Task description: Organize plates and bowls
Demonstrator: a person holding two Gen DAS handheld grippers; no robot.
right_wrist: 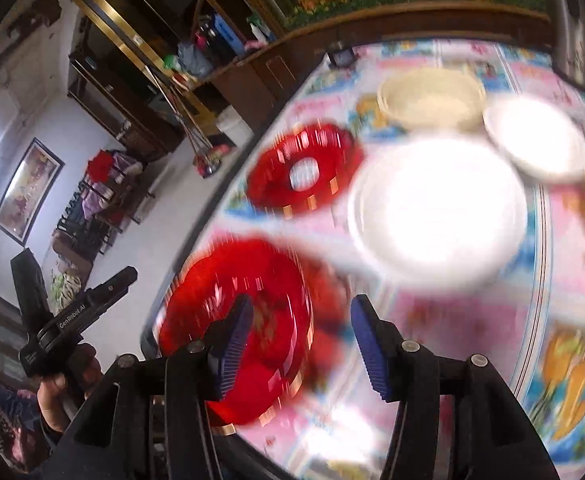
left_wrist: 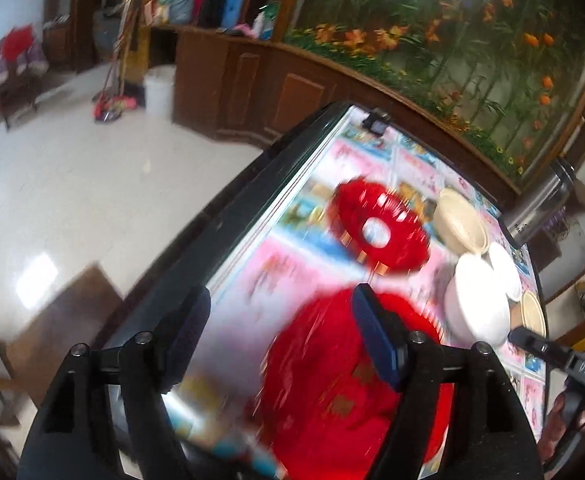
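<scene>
Blue-padded jaws on both my tools stood apart, nothing between them: left gripper [left_wrist: 280, 336] and right gripper [right_wrist: 300, 344] hung over the near red plate [right_wrist: 252, 344] w/o touching. Far red plate [left_wrist: 380, 228] lay beyond; white bowl [right_wrist: 440, 208], white plate [right_wrist: 536, 136], cream bowl [right_wrist: 432, 100] to the right on the patterned tablecloth [right_wrist: 452, 320]. Both pointed downward; pics blurred.

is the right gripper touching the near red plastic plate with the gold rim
Cannot tell. In the right wrist view the right gripper has open jaws over the near red plate, but motion blur hides any contact or gap.
</scene>
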